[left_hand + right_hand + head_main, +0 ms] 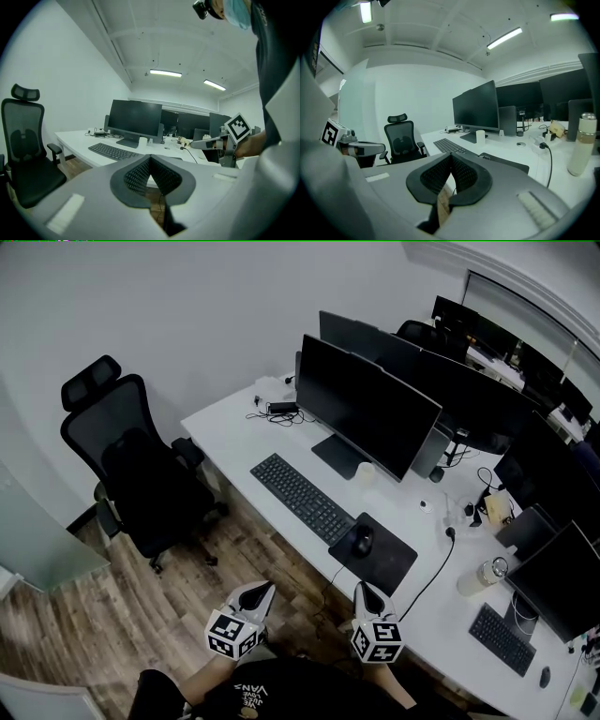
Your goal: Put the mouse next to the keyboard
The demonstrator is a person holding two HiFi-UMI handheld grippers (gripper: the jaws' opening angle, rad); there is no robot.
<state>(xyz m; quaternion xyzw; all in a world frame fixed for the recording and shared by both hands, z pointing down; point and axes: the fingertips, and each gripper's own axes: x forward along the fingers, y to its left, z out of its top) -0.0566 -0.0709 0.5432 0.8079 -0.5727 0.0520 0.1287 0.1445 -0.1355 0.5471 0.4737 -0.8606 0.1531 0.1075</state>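
Below, left tongs [264, 588] and right tongs [362, 589] each pressed together, empty, near white desk [234, 427], wood floor [141, 615].

Office: desk [234, 424], monitors [367, 411], keyboard [302, 498], swivel chair [141, 470].

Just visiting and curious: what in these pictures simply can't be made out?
Mouse: left gripper view, behind the left claw; right gripper view, mostly behind the right claw.
Keyboard lettering: every view, too small.
Nearest right-hand monitor: head view, cut by the right edge.
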